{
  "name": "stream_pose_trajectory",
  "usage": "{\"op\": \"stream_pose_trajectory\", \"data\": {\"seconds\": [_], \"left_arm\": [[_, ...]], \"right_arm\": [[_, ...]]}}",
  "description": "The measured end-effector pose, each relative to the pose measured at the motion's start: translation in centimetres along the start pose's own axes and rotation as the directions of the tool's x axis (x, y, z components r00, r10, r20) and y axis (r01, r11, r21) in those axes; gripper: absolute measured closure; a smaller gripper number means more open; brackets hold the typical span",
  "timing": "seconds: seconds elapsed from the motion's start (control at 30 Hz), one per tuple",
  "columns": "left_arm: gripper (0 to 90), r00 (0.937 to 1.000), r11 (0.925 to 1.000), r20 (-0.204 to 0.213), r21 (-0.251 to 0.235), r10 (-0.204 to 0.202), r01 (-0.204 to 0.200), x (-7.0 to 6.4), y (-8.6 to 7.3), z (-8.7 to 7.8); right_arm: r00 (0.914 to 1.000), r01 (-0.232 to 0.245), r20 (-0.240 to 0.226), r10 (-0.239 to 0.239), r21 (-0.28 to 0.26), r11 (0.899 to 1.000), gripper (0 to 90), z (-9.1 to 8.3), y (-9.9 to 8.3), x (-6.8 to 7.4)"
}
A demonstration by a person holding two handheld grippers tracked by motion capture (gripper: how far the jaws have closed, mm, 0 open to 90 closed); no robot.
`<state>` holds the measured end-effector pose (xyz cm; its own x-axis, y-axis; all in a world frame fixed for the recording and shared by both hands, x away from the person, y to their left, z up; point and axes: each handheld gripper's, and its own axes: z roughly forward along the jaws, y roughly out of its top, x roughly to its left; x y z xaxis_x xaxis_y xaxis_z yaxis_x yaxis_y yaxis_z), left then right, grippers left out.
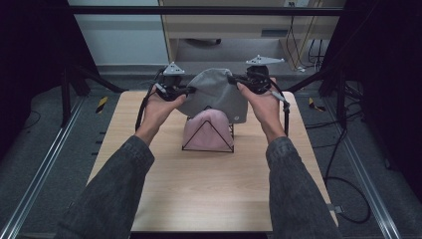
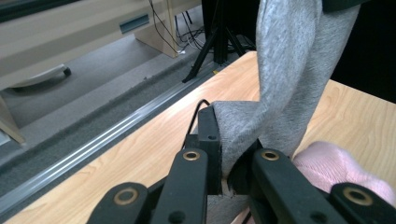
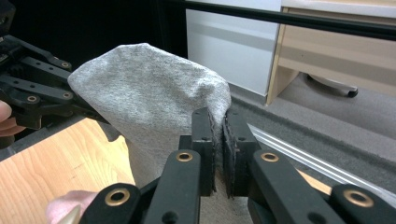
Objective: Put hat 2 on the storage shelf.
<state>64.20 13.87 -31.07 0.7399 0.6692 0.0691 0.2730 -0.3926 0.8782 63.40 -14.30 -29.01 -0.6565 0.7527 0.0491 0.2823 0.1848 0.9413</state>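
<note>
Stretched between both grippers, a grey knit cap [image 1: 217, 94] is held up above the far middle of the wooden table [image 1: 164, 189], just over a black wire stand [image 1: 208, 135] already bearing a pink cap [image 1: 206, 130]. The left gripper [image 2: 232, 156] is clenched on one edge of the brim, the right gripper [image 3: 218, 135] on the other. The cap appears about to be lowered over the stand; an open brim, centred, would be needed. A small round label [image 1: 237, 118] cannot be read.

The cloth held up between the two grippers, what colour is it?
Plain heathered grey; the cloth shows best in the right gripper view.
</note>
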Motion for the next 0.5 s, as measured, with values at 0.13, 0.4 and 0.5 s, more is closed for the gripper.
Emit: {"op": "stream_pose_trajectory", "data": {"seconds": [0.13,0.4,0.5], "left_arm": [[86.6,0.9999,0.9999,0.005,-0.003,-0.012,0.012,0.1,-0.5,0.1],[86.6,0.9995,0.9993,0.008,0.022,-0.029,0.029,0.4,-2.2,0.6],[86.6,0.9994,0.9992,0.012,0.022,-0.033,0.033,0.4,-2.5,0.7]], "right_arm": [[1.0,-0.004,-0.002,0.004,0.012,1.0,84.7,0.2,-0.4,0.1],[1.0,-0.002,-0.009,0.003,0.05,0.999,84.7,1.1,-1.8,0.5],[0.9999,-0.007,-0.01,0.008,0.058,0.998,84.7,1.3,-2.2,0.4]]}}
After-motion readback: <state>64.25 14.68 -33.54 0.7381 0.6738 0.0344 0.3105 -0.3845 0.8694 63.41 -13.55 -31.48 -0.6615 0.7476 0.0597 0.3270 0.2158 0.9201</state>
